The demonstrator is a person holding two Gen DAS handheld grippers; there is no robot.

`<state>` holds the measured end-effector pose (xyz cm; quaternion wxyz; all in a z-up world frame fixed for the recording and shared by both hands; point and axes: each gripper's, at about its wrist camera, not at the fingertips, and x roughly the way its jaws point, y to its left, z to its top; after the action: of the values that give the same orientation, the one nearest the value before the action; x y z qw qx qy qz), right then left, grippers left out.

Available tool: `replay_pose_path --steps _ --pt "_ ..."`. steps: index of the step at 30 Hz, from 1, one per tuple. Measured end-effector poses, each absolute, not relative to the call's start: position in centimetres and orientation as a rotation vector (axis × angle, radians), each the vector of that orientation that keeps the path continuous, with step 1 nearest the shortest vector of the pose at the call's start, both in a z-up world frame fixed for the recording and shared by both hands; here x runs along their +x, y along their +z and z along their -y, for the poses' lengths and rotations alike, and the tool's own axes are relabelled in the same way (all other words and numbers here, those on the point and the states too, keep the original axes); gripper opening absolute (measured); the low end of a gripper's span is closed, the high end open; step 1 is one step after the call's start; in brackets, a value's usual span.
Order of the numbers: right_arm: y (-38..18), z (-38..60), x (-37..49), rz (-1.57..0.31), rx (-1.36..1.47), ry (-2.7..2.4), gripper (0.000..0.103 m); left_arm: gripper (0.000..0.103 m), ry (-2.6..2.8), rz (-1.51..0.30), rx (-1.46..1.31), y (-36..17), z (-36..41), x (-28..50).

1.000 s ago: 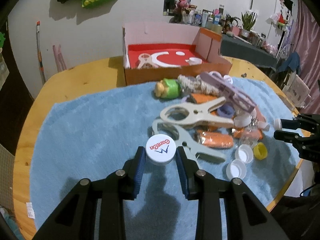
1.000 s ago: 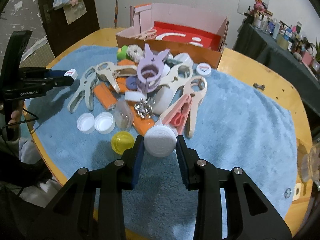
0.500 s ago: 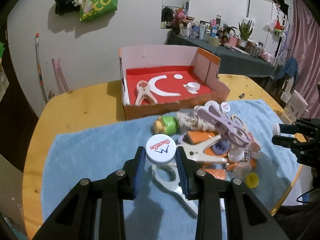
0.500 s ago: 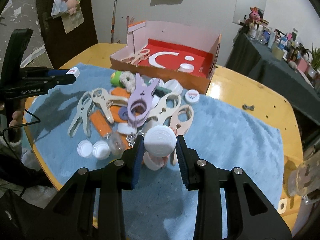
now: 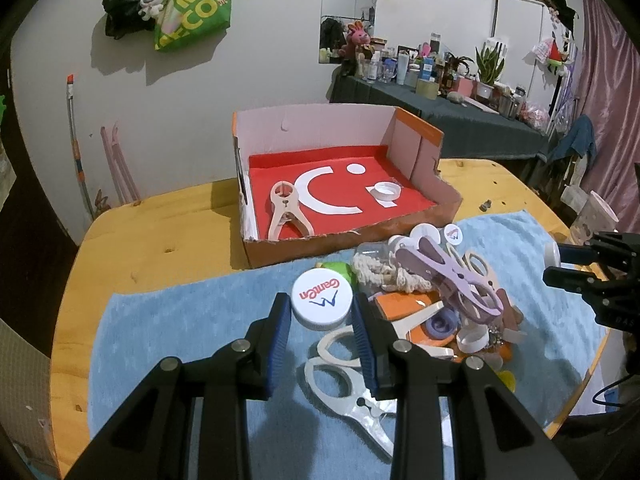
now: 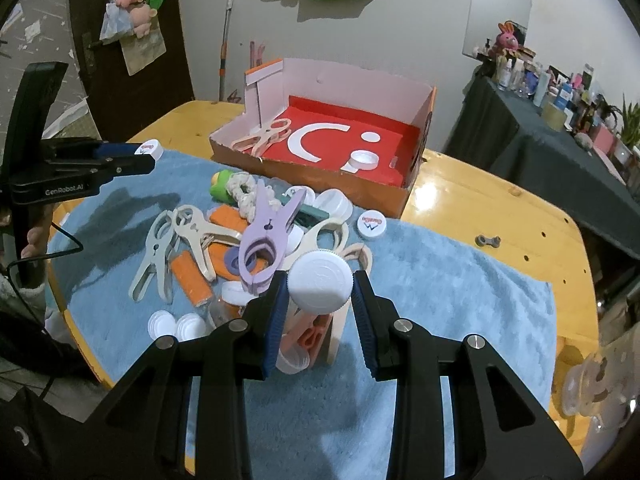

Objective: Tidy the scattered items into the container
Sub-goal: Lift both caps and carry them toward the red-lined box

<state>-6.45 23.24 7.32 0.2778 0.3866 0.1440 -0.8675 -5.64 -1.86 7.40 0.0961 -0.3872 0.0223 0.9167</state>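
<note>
My left gripper (image 5: 322,308) is shut on a white printed cap (image 5: 322,298) and holds it above the blue towel (image 5: 168,320), short of the box. My right gripper (image 6: 320,294) is shut on a plain white ribbed cap (image 6: 321,282), held above the pile. The open cardboard box (image 5: 344,184) with a red floor stands behind; it holds a beige clip (image 5: 285,210) and a white cap (image 5: 386,191). The pile on the towel has a purple clip (image 6: 266,236), beige clips (image 6: 192,228), orange pieces (image 6: 191,276) and loose caps (image 6: 176,325).
The left gripper with its cap shows at the left of the right wrist view (image 6: 132,158). A printed cap (image 6: 371,224) lies by the box corner. A small metal part (image 6: 488,241) lies on the wooden table (image 6: 500,208). A plastic cup (image 5: 592,216) stands at the right.
Both grippers have risen and drawn back from the towel with their caps held. The box floor now shows more fully in both views.
</note>
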Motion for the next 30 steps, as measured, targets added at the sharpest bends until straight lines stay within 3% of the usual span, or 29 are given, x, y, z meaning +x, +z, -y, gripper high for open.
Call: replay_pose_path --steps 30 --pt "9.7 -19.9 -15.0 -0.407 0.964 -2.337 0.031 0.033 2.696 -0.086 -1.122 9.2 -0.7 -14.5"
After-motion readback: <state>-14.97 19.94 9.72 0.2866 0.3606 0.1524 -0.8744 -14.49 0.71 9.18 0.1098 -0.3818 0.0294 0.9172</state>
